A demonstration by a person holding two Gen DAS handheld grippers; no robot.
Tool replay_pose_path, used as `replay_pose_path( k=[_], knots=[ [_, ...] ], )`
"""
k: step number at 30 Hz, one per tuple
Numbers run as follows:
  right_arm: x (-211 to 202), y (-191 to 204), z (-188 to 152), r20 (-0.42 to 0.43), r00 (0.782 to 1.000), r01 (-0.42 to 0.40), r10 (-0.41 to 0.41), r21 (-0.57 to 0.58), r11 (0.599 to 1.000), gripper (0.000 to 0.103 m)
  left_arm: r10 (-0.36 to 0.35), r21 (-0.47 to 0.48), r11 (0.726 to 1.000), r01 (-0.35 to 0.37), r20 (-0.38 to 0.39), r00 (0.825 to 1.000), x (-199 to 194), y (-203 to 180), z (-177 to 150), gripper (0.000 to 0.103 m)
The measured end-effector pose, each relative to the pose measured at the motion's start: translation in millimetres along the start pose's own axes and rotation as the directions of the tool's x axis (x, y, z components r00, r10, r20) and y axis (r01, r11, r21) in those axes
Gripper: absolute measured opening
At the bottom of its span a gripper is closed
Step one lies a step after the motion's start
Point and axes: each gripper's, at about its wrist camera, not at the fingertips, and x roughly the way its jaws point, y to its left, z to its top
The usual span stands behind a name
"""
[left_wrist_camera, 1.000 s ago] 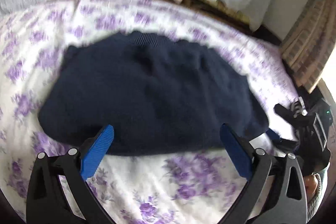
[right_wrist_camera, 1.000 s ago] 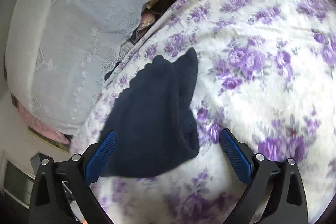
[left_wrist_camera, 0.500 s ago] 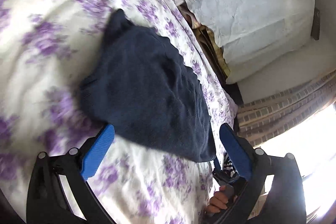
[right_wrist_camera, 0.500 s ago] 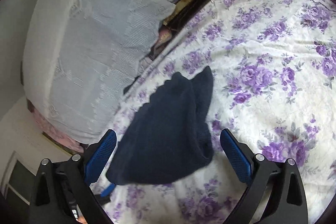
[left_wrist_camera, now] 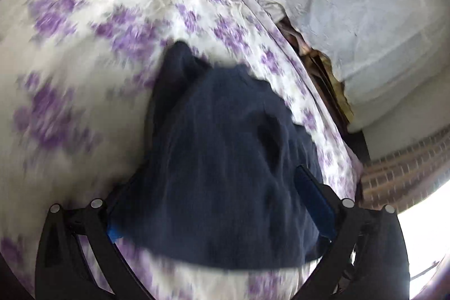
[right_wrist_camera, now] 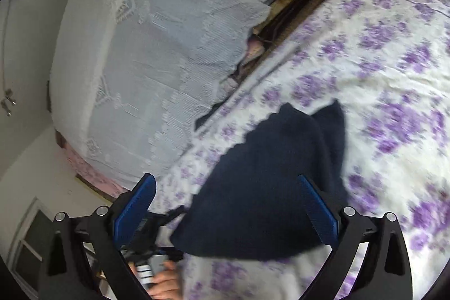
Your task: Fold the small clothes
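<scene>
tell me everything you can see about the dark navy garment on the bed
The navy garment is a small, soft, knit-looking piece in one plain dark colour. It lies crumpled and roughly triangular on the purple-flowered bedsheet, with two pointed corners at its far end and a scalloped edge on one side. A dark dent creases its middle. Its near edge lies between the open left tongs and overlaps one blue pad; whether they touch it is unclear.
</scene>
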Motion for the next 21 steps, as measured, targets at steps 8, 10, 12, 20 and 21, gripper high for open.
replay_pose_path(
  k=[8,10,12,20,21],
  knots=[
    [78,8,-7,-0.146,0.983,-0.095,0.108,0.096,0.991,0.1,0.071,0.077,0.994,-0.075,0.058,0.996,1,9,4,0.051],
    [99,13,-16,-0.208,0.966,-0.127,0.152,0.129,0.983,0.1,0.088,0.082,0.992,-0.093,0.061,0.994,2,10,6,0.042],
    [117,25,-24,-0.263,0.95,-0.145,0.166,0.099,0.984,0.1,0.093,0.091,0.991,-0.099,0.064,0.994,2,8,7,0.042],
    [151,40,-47,-0.408,0.912,-0.063,0.032,-0.061,0.996,0.099,0.083,0.177,0.98,-0.091,0.052,0.995,12,-10,3,0.081],
    [149,39,-45,-0.405,0.913,-0.068,0.042,-0.051,0.996,0.099,0.094,0.201,0.974,-0.103,0.051,0.994,14,-14,2,0.082]
  ],
)
